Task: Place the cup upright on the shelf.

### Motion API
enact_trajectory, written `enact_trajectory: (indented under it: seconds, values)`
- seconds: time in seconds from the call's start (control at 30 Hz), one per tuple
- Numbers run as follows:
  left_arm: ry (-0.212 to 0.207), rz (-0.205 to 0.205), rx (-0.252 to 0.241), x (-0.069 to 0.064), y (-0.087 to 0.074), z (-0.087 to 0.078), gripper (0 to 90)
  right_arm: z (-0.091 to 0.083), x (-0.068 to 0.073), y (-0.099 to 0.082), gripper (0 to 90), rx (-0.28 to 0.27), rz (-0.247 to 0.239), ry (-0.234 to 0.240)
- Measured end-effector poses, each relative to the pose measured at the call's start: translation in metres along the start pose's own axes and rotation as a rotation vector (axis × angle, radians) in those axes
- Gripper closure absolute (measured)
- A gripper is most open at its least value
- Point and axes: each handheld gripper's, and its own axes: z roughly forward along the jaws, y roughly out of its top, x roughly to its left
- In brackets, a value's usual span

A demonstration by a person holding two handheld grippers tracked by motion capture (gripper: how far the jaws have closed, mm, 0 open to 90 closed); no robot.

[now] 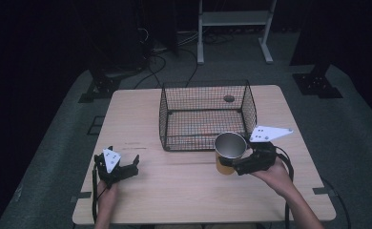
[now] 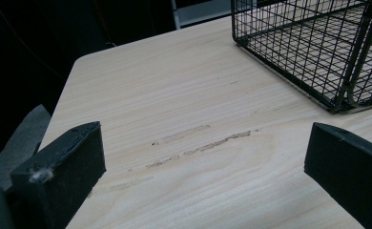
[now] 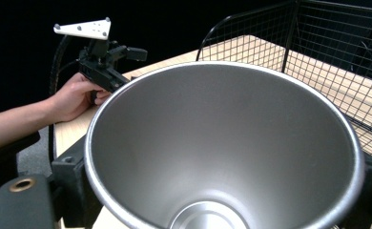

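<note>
A metal cup (image 1: 230, 147) with a steel inside and an orange outside stands upright just in front of the black wire basket (image 1: 205, 125), near its front right corner. My right gripper (image 1: 229, 161) is shut on the cup from the right side. In the right gripper view the cup's steel inside (image 3: 222, 143) sits between the jaws, with the basket (image 3: 327, 57) right behind it. My left gripper (image 1: 122, 162) hovers low over the table's front left, open, with nothing between its jaws. The left gripper view has that gripper (image 2: 203, 157) over bare wood.
The basket holds nothing and stands at the back middle of the wooden table (image 1: 174, 195); its near corner (image 2: 336, 100) lies ahead and right of my left gripper. Faint scuff marks (image 2: 198, 143) run across the wood. Dark floor, cables and a white stand (image 1: 234, 19) lie beyond.
</note>
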Motion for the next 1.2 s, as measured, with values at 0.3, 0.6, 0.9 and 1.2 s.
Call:
enact_trajectory:
  seconds: [0.3, 0.6, 0.9, 1.2]
  values:
    - [0.000, -0.002, 0.000, 0.000, 0.000, 0.000, 0.0, 0.001, -0.003, 0.014, 11.6, 0.007, -0.005, 0.017]
    - [0.000, 0.000, 0.000, 0.000, 0.000, 0.000, 0.0, 0.005, -0.012, 0.031, 11.6, 0.007, -0.006, 0.023]
    - [0.000, -0.002, -0.001, 0.000, 0.000, 0.000, 0.0, 0.016, -0.023, 0.050, 11.6, 0.024, -0.017, 0.026]
    - [0.000, -0.003, -0.001, 0.000, 0.000, 0.000, 0.0, 0.031, -0.036, 0.065, 11.5, 0.045, -0.011, 0.026]
